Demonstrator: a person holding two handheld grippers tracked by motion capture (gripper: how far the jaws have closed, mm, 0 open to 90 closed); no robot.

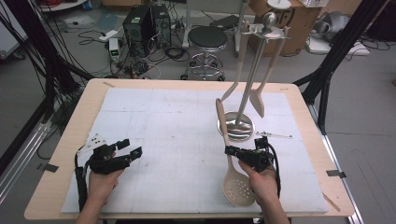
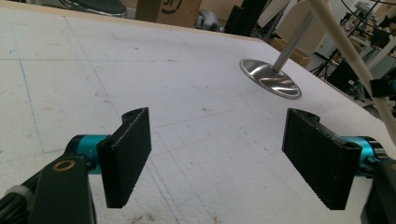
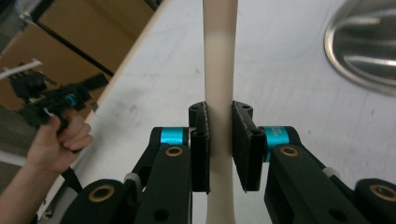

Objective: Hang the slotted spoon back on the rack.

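Note:
A cream slotted spoon [image 1: 238, 186] is held off the white mat, bowl toward the person and handle [image 3: 219, 70] pointing away. My right gripper [image 1: 236, 151] is shut on the handle, and in the right gripper view its pads [image 3: 201, 140] press both sides of it. Just beyond stands a steel utensil stand [image 1: 236, 126] on a round base [image 2: 271, 77], with a cream spatula [image 1: 258, 100] and another cream utensil [image 1: 240, 60] hanging from its top. My left gripper [image 1: 130, 148] rests low over the mat at the left; its jaws [image 2: 224, 140] stand wide open with nothing between them.
A white foam mat [image 1: 177, 121] covers the wooden table [image 1: 88, 93]. A thin metal piece [image 1: 275, 135] lies to the right of the stand's base. Behind the table are a black stool [image 1: 207, 39], computer towers [image 1: 140, 23] with cables, and a cardboard box [image 1: 299, 23].

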